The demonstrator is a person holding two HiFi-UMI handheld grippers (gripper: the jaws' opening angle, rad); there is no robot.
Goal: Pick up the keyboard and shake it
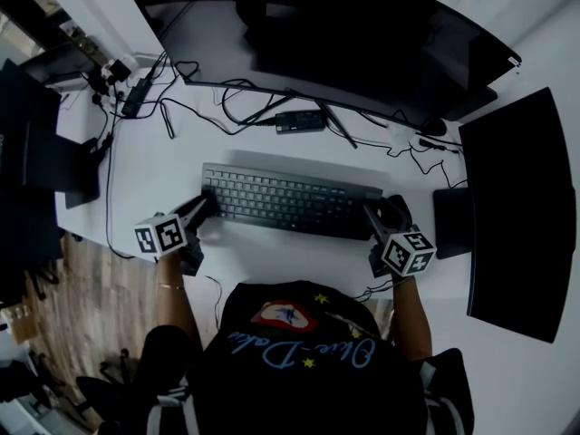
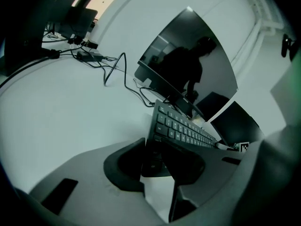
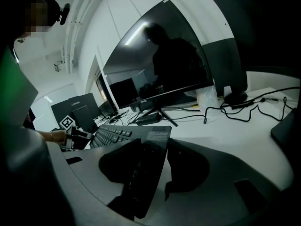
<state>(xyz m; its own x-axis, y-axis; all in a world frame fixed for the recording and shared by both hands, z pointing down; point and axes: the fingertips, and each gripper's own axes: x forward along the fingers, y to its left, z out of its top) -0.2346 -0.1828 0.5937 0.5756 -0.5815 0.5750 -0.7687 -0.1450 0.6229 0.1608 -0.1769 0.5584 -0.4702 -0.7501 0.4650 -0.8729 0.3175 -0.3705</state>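
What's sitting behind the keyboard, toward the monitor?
A black power brick among tangled cables, then the curved monitor. The desk directly beneath the keyboard is covered, so nothing there can be checked.

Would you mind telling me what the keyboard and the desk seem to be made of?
The keyboard looks like matte dark grey plastic: moulded keys, dull sheen. The desk has a smooth white top, perhaps laminate or painted board: even, no grain visible.

hand-held gripper (image 2: 157, 166) clamping keyboard (image 2: 181, 126) end, white desk (image 2: 70, 117)
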